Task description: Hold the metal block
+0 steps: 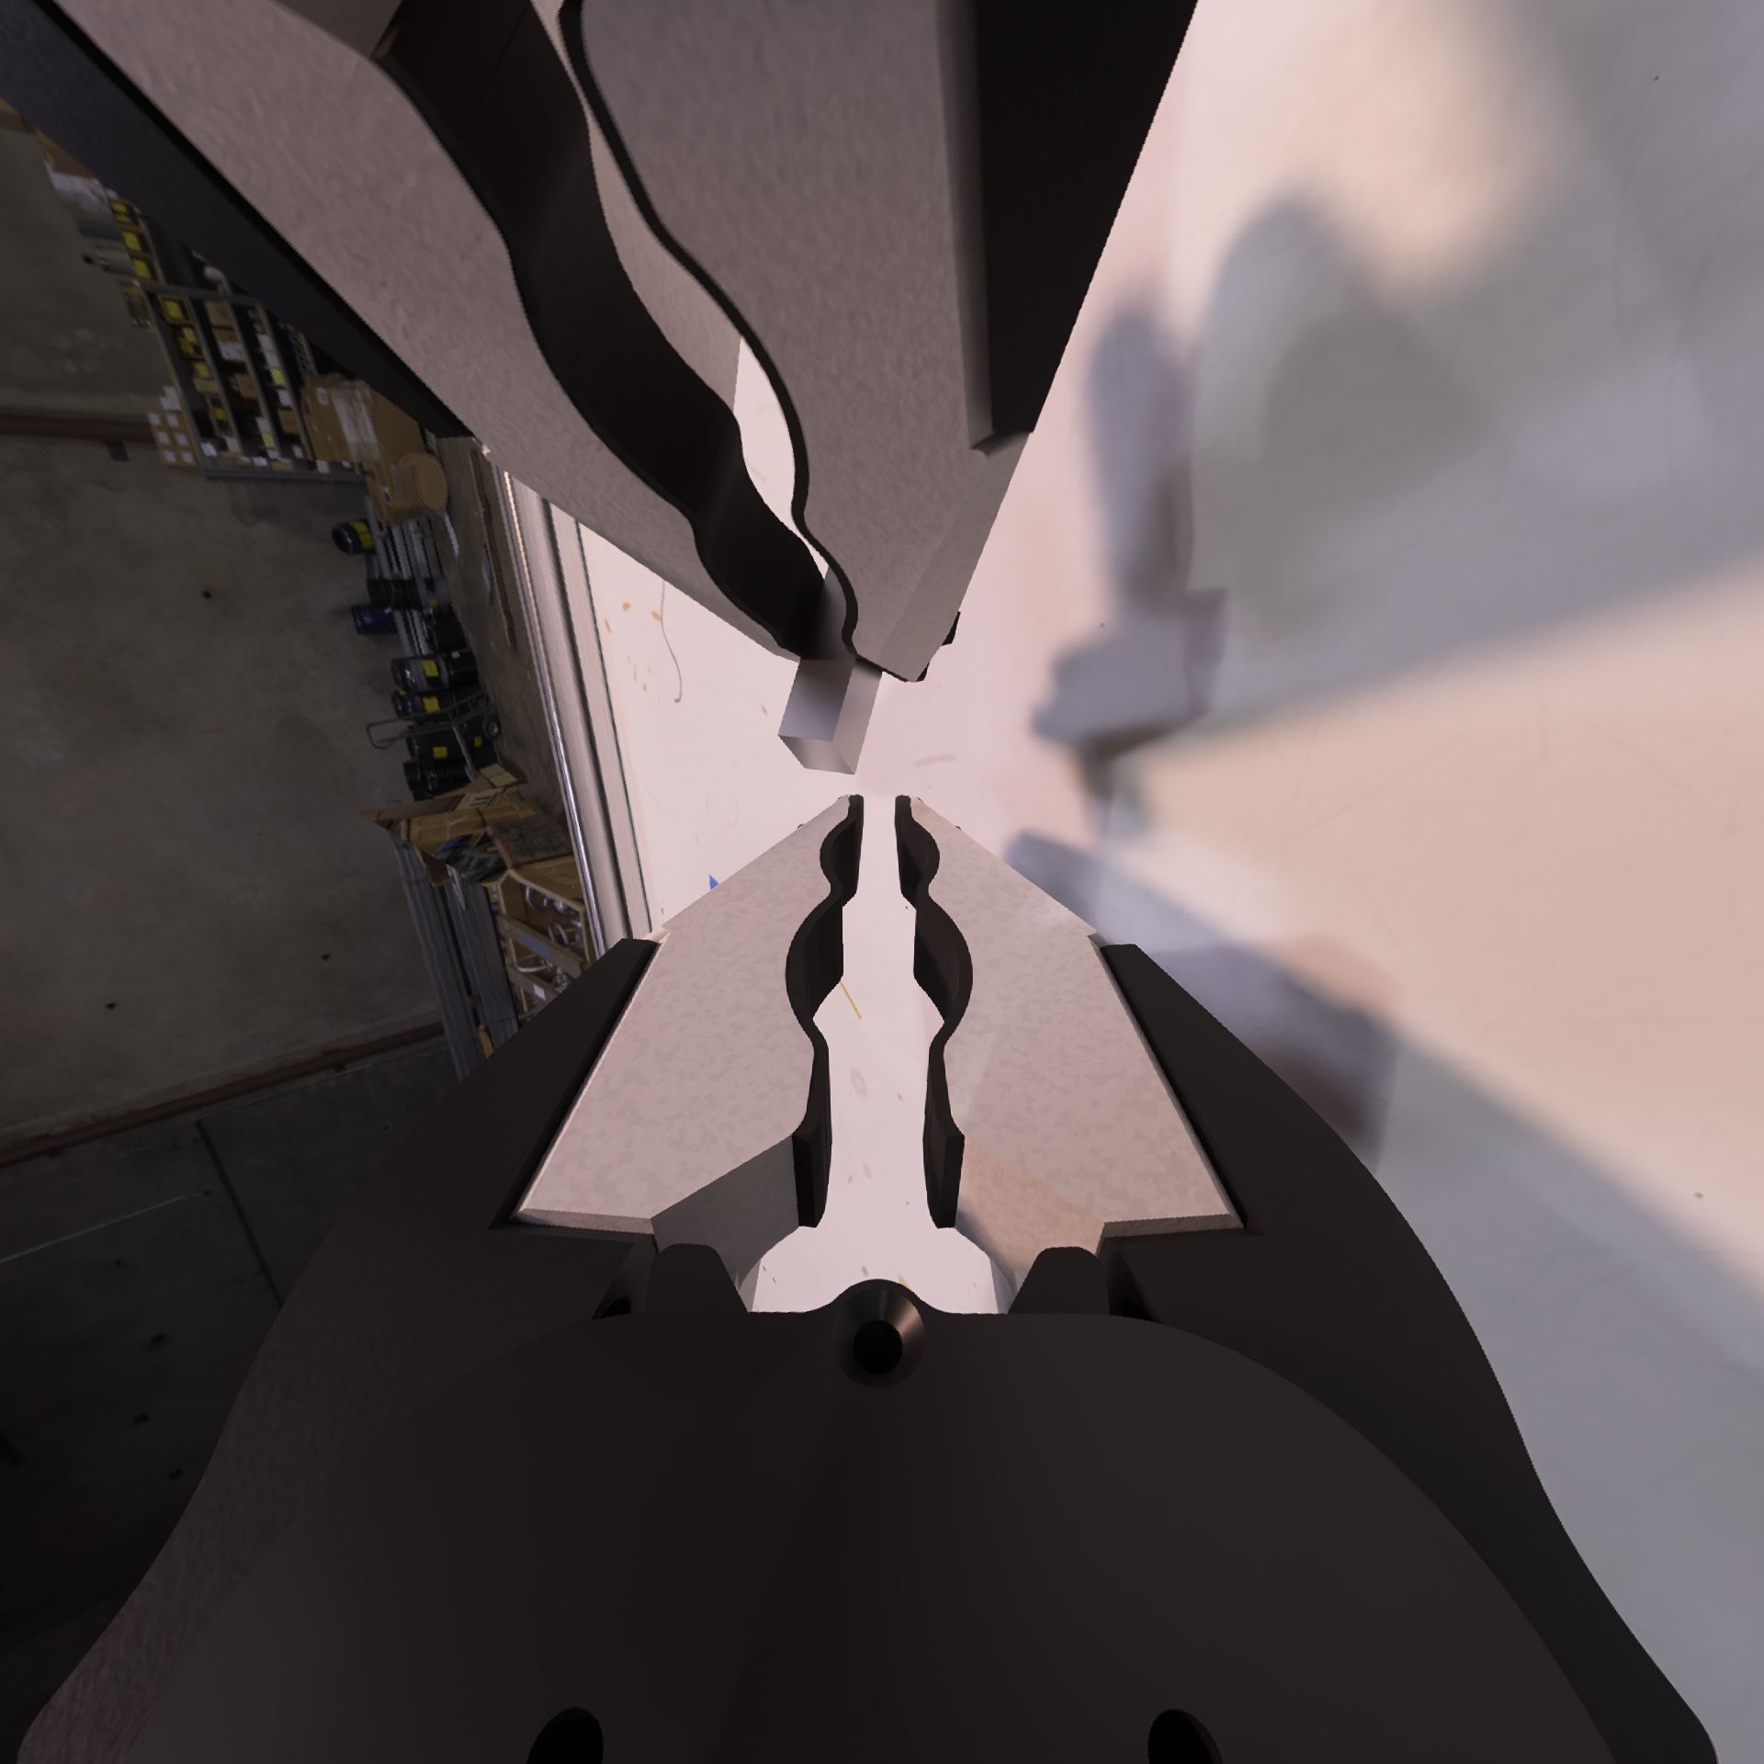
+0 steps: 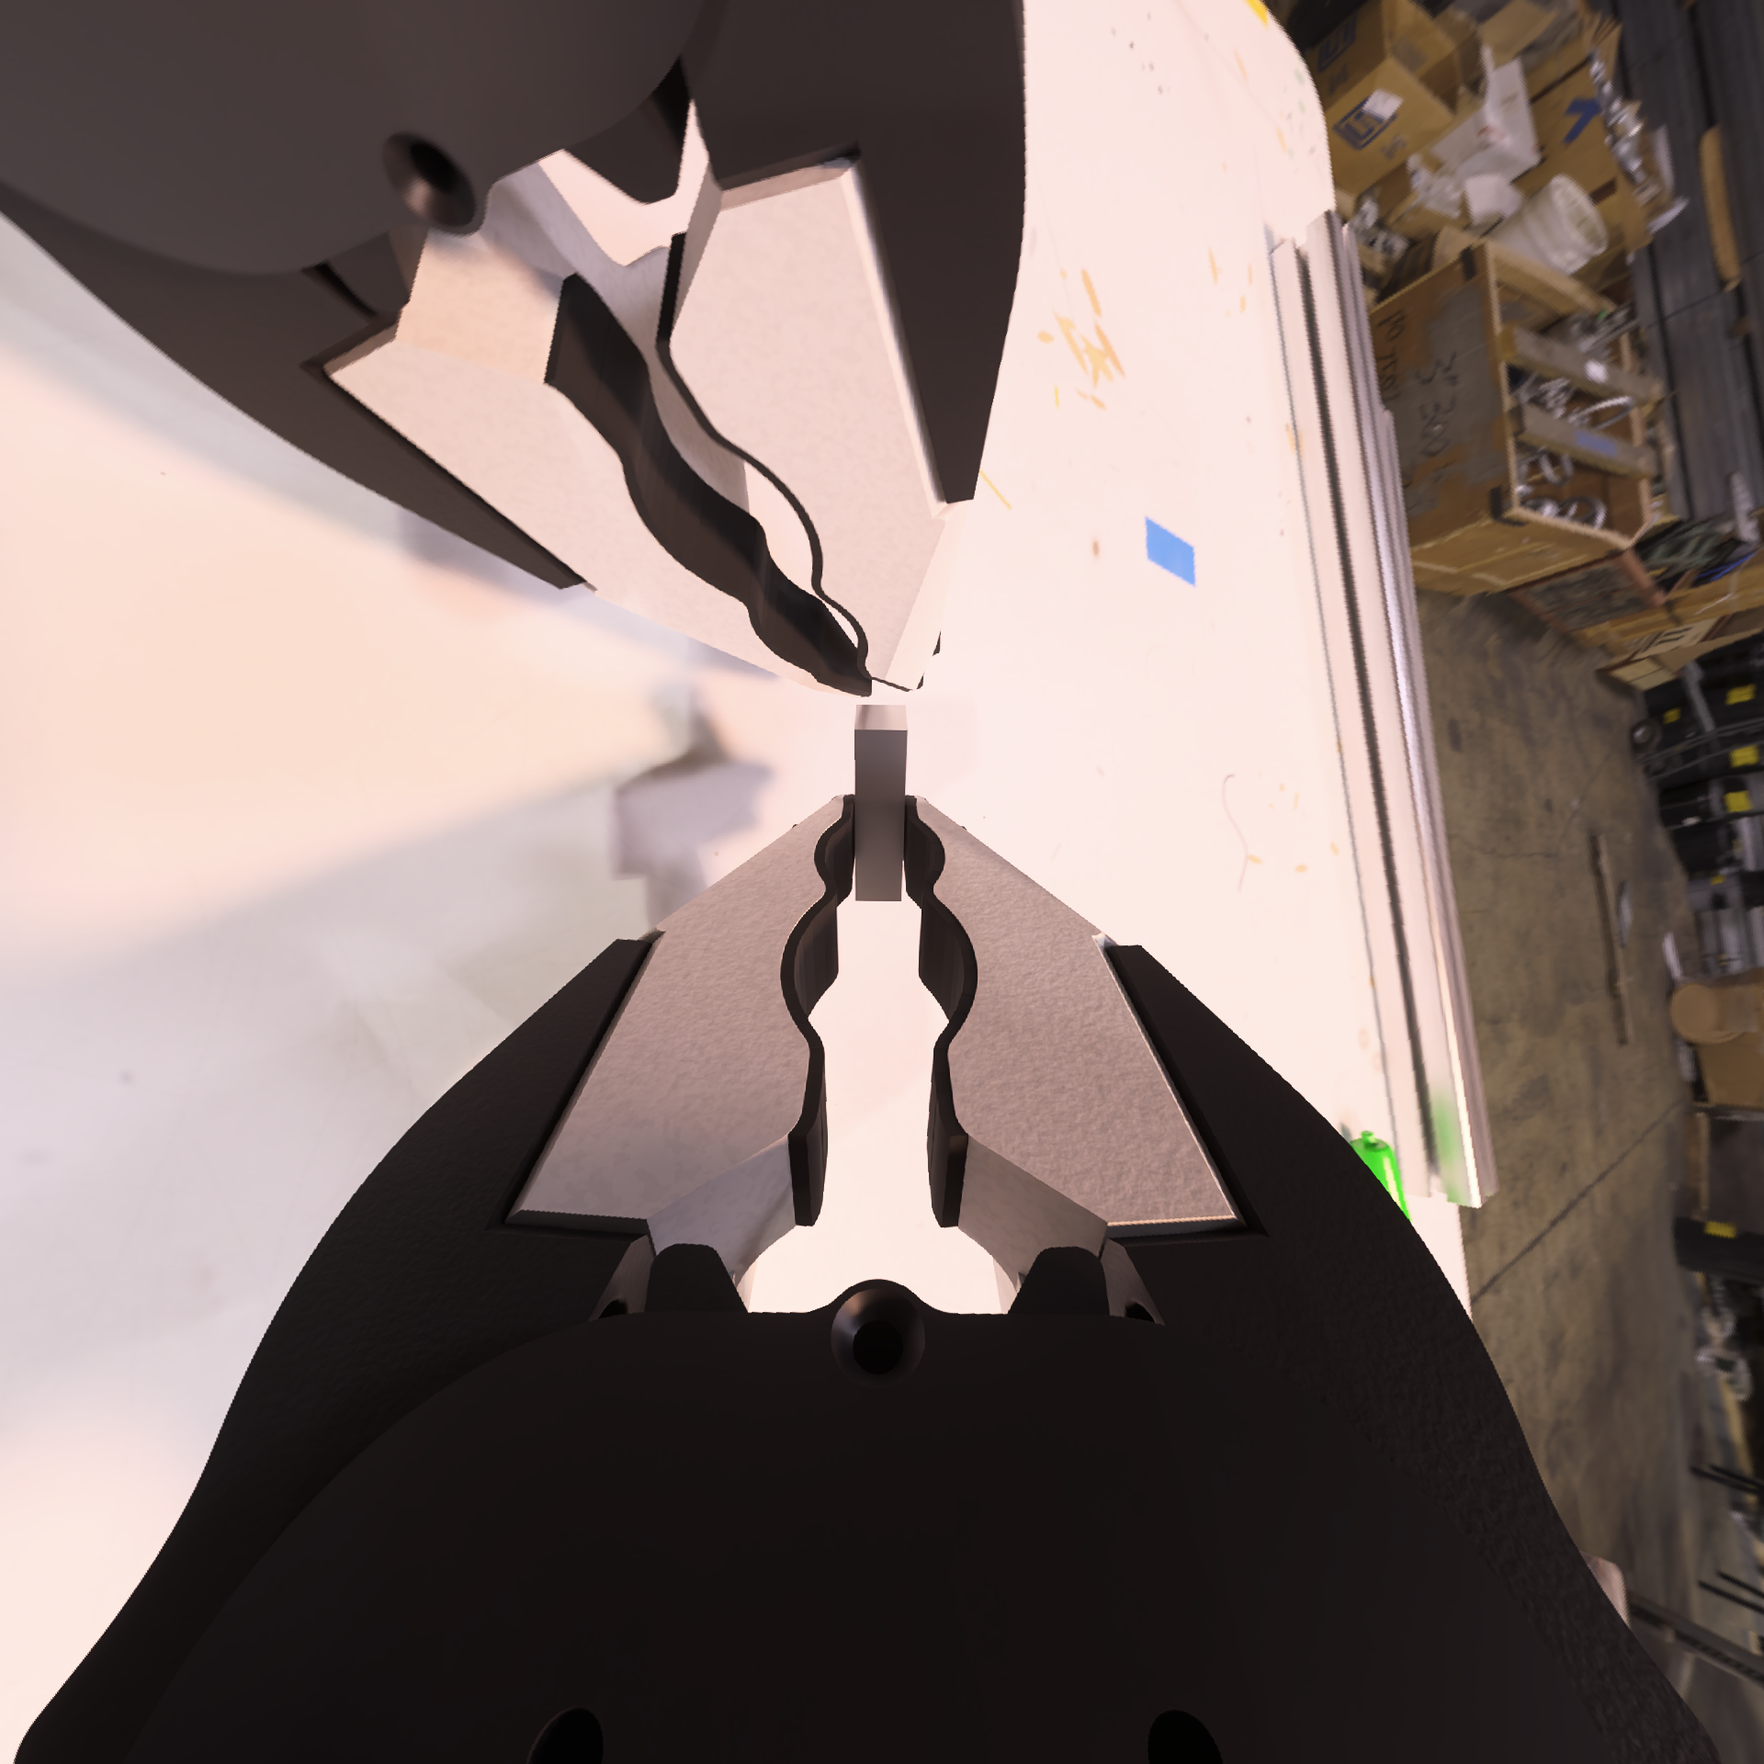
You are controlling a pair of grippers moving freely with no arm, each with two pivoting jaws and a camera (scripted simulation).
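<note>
Right gripper [image 2: 876, 811] first, nearest my lens: its black wavy pads are clamped on the metal block [image 2: 878, 821], pinching the near half while the far end pokes out past the tips. So the block is up off the white table [image 2: 1098, 668], held in the air between the two tools. Now the left gripper [image 1: 878, 807]: its fingers are nearly together with only a thin gap, nothing between them, and the block [image 1: 823, 716] sits just beyond the tips, not touching as far as I can see. I reckon the grasp is made and we're in the holding step; next calls for steady pressure, no twisting. Block looks smooth, grey, square-edged and slippery; pale finger plates look grainy. Blue tape patch [image 2: 1169, 551] lies flat on the table beyond
</note>
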